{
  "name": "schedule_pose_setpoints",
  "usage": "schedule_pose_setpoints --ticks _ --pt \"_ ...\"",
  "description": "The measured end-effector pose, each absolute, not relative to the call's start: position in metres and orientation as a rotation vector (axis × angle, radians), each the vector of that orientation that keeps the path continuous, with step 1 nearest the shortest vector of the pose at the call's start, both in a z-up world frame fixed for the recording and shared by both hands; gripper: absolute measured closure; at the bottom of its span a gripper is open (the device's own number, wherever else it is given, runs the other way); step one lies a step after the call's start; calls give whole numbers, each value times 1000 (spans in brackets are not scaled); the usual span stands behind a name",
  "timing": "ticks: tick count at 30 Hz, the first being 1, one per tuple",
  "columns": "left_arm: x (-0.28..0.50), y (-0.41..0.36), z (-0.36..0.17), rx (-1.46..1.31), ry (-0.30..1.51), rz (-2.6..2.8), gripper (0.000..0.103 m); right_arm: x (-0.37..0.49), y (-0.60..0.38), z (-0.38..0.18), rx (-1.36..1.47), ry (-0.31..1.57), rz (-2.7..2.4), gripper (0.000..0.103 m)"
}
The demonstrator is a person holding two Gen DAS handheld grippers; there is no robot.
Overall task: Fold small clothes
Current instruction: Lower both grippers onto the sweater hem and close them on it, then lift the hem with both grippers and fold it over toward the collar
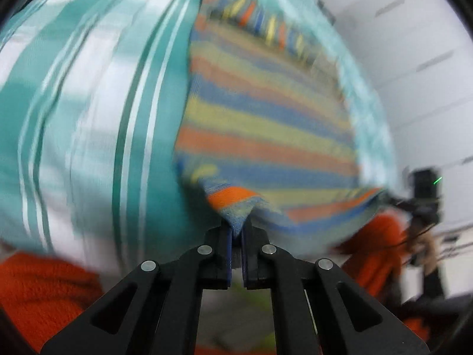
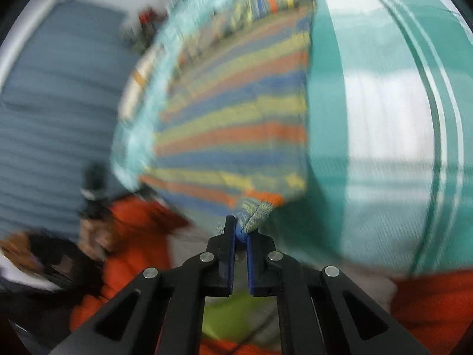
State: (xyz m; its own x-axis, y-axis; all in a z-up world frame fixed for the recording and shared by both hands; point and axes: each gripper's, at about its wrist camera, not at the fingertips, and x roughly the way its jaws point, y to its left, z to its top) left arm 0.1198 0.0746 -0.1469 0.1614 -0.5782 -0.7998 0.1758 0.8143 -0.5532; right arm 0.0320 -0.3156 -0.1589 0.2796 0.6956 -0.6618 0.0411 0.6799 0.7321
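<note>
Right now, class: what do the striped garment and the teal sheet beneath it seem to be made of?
Striped garment: looks like a soft knit, matte, with woven-looking threads at the pinched corner. Teal sheet: seemingly a thin woven cloth with a slight sheen on its white bands; blur leaves the fibre open.

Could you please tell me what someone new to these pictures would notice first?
The striped cloth in orange, blue and yellow fills the middle of both views, blurred. Each of its near corners is pinched: one by the left gripper, the other by the right gripper. Behind it spreads a teal and white striped fabric, and orange cloth shows low in both views.
</note>
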Motion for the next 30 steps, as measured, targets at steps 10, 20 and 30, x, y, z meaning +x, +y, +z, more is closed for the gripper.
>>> schedule_pose_setpoints --ticks 10,20,30 --pt "357 57 -128 -565 1185 -426 101 213 -401 -137 996 909 309 96" --pt "475 56 -161 -718 1225 -282 48 341 -441 -204 1233 917 143 79" --pt "443 75 -148 -541 1121 -289 30 322 -460 -178 1038 833 108 74"
